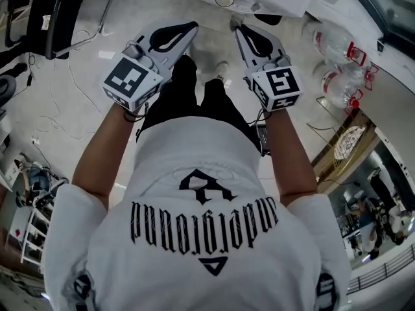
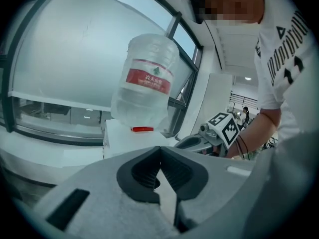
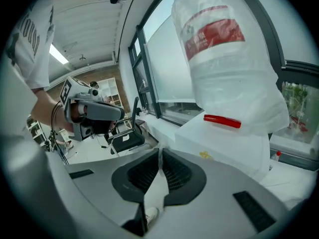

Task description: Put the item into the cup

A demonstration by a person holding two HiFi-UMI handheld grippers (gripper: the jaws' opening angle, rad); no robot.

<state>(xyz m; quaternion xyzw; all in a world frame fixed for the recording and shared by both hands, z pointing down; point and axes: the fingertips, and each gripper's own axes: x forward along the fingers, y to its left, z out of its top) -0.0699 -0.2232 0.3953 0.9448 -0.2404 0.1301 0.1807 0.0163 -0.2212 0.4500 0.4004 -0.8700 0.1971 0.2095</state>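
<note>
No cup and no item to put into it shows in any view. In the head view my left gripper (image 1: 191,26) and my right gripper (image 1: 238,28) are held side by side in front of the person's body, pointing away over the floor. Each has its jaws closed tip to tip with nothing between them. The left gripper view shows its jaws (image 2: 159,148) meeting, with the right gripper (image 2: 199,142) off to the side. The right gripper view shows its jaws (image 3: 160,151) meeting too, with the left gripper (image 3: 94,111) at its left.
A large water bottle (image 2: 147,81) stands upside down on a white dispenser (image 2: 124,138) just ahead, by the window. Spare water bottles (image 1: 337,50) lie at the right. A black chair (image 1: 52,11) and loose cables are at the left.
</note>
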